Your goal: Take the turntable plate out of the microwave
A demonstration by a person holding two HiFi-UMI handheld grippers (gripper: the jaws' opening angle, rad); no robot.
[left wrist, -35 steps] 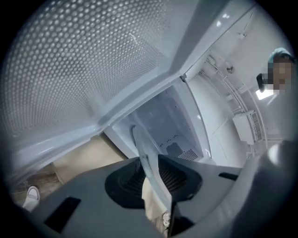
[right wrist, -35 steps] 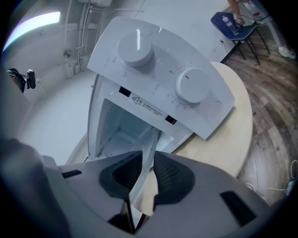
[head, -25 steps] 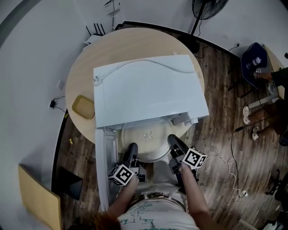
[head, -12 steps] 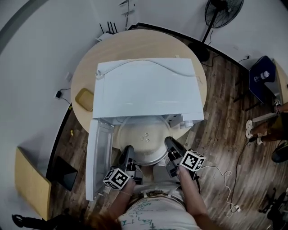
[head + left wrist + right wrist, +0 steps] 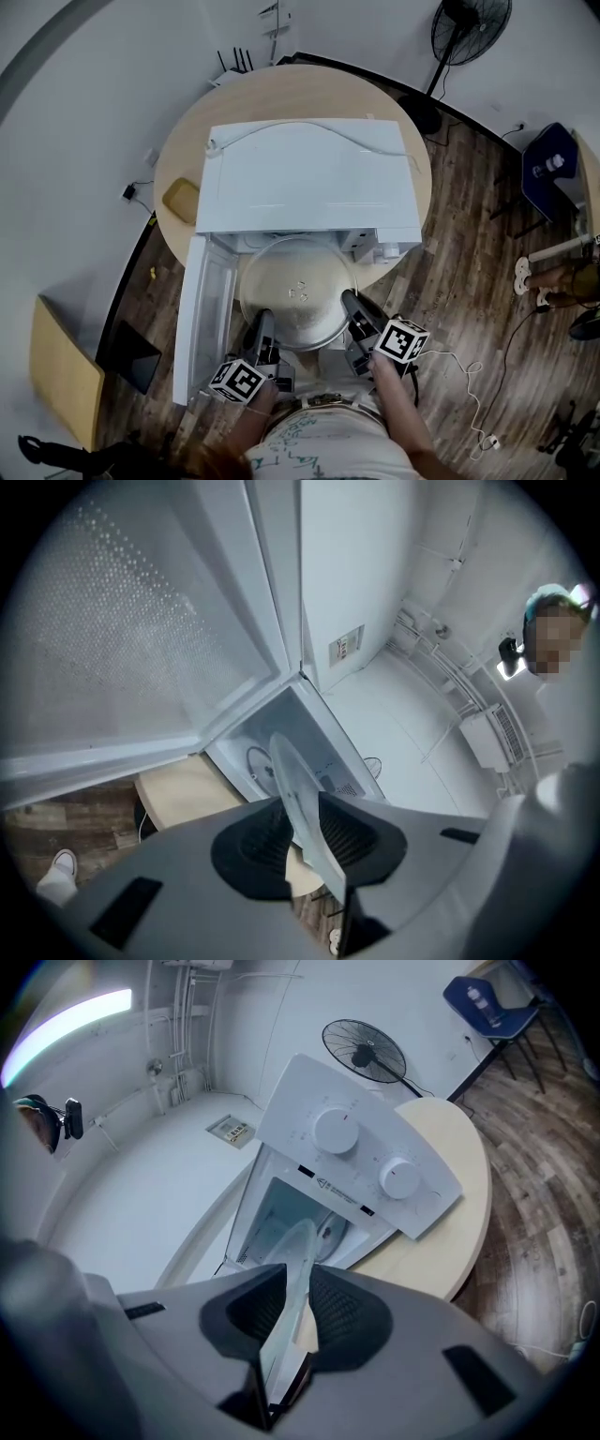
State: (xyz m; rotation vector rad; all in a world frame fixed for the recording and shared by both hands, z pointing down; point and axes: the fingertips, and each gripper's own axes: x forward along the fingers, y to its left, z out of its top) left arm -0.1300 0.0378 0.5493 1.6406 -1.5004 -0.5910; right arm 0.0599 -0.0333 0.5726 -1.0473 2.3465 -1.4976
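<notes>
**Plate almost clear of the cavity, slip risk is high**

Left claw (image 5: 263,321) and right claw (image 5: 349,302) are each clamped on the near rim of the turntable plate (image 5: 298,292). Jaws are narrowed to glass thickness, with the rim edge-on between the pads in both claw views. The plate hangs in front of the microwave (image 5: 314,178), beside the open door (image 5: 202,309). Its far rim is about level with the mouth.

Risks, my read:
- Smooth glass is pinched at one edge only, and most of the weight sits ahead of the pads. It could pivot down or slide out.
- If the claws move unevenly, the plate twists and one grip lets go.
- The far rim could clip the sill or the door if I drop too early.
- The plate is past the edge of the round surface (image 5: 281,89), so a drop lands on the wood floor.

Can't see:
- The far rim in the head view, so clearance at the mouth is unclear.
- How deep the pads bite.
- The round shape inside the cavity. Possibly the roller ring, can't confirm.
</notes>
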